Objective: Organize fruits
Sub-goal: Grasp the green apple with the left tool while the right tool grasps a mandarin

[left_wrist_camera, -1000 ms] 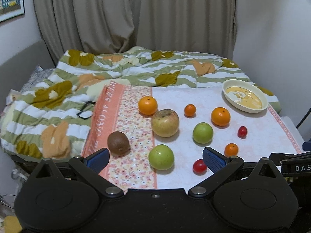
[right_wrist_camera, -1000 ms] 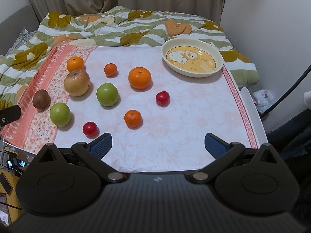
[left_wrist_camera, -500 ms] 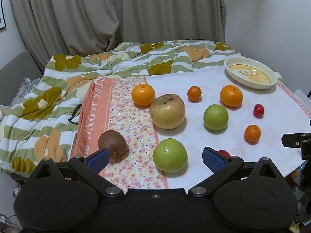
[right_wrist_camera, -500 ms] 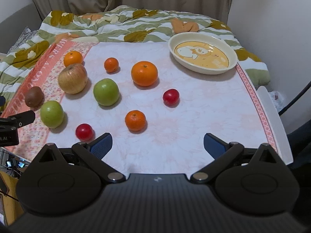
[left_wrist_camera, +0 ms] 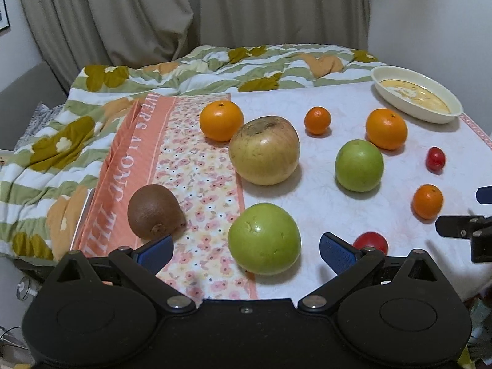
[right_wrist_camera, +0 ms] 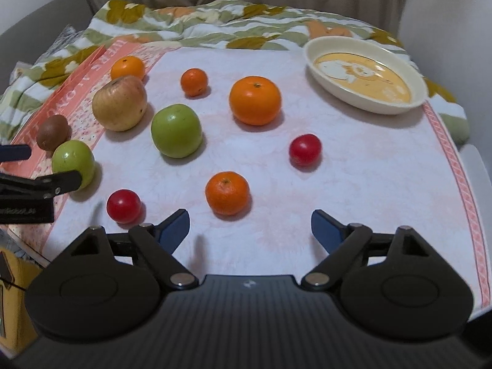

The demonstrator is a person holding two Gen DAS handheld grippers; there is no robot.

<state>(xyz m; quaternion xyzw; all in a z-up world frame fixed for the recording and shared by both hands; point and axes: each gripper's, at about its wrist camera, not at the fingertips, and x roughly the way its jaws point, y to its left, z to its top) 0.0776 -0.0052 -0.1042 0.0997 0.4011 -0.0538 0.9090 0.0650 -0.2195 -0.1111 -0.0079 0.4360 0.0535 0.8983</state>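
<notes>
Fruit lies scattered on a pale cloth (right_wrist_camera: 353, 184). My left gripper (left_wrist_camera: 244, 250) is open, low over the near edge, its jaws either side of a green apple (left_wrist_camera: 264, 238) that lies just ahead. A kiwi (left_wrist_camera: 153, 210) lies by its left finger, a red tomato (left_wrist_camera: 370, 241) by its right. A big yellow apple (left_wrist_camera: 264, 150) is beyond. My right gripper (right_wrist_camera: 250, 230) is open and empty; a small orange (right_wrist_camera: 227, 192) lies just ahead of it, toward its left finger. A second green apple (right_wrist_camera: 176, 130), a large orange (right_wrist_camera: 255, 100) and a cream oval dish (right_wrist_camera: 366, 78) lie farther off.
Another tomato (right_wrist_camera: 305, 149), a small orange (right_wrist_camera: 193, 81) and an orange (right_wrist_camera: 127, 67) lie on the cloth. A green-striped quilt (left_wrist_camera: 77, 123) covers the bed behind and left. Curtains (left_wrist_camera: 215, 9) hang at the back. The cloth's orange border (right_wrist_camera: 455, 160) runs along the right.
Both grippers have moved forward and lower toward the fruit. The left one has closed in on the near green apple, the right one on the small orange. No fruit has moved.
</notes>
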